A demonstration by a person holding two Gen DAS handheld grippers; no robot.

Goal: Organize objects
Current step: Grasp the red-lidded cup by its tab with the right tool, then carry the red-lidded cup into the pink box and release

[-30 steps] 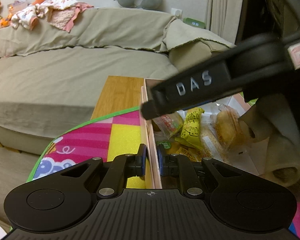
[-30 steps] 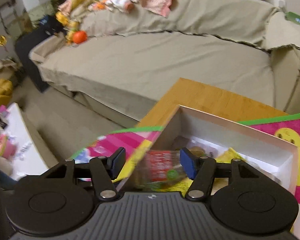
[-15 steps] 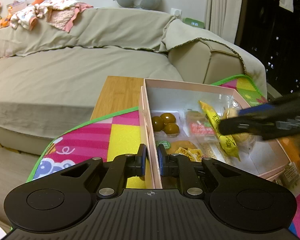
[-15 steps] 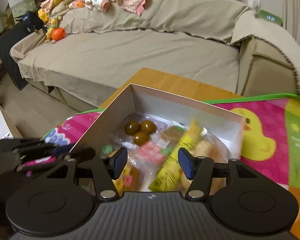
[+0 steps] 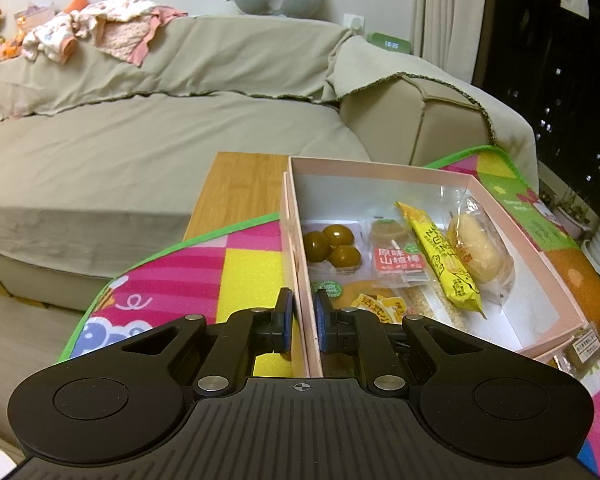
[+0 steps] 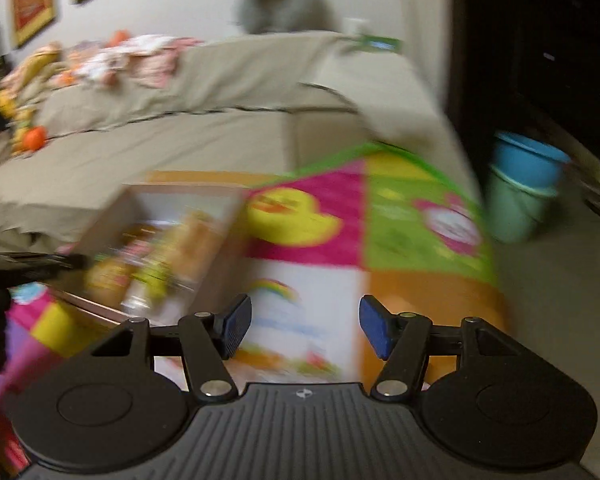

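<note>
A pink box [image 5: 380, 170] sits on a colourful play mat [image 5: 204, 272] and holds snack packs: three dark green balls [image 5: 331, 246], a red-labelled pack [image 5: 398, 260], a long yellow pack [image 5: 444, 256] and a wrapped bun [image 5: 480, 248]. My left gripper [image 5: 300, 322] is shut on the box's left wall. My right gripper [image 6: 302, 330] is open and empty over the mat, to the right of the box [image 6: 160, 240], which is blurred in the right wrist view.
A beige sofa [image 5: 120, 140] with clothes [image 5: 96, 32] on its back lies behind the mat. A small packet [image 5: 584, 350] lies by the box's right corner. Blue and green buckets [image 6: 524, 184] stand on the floor at the right.
My right gripper let go of the yellow pack in the box, then pulled out and swung to the right. My left gripper has kept its hold on the box wall.
</note>
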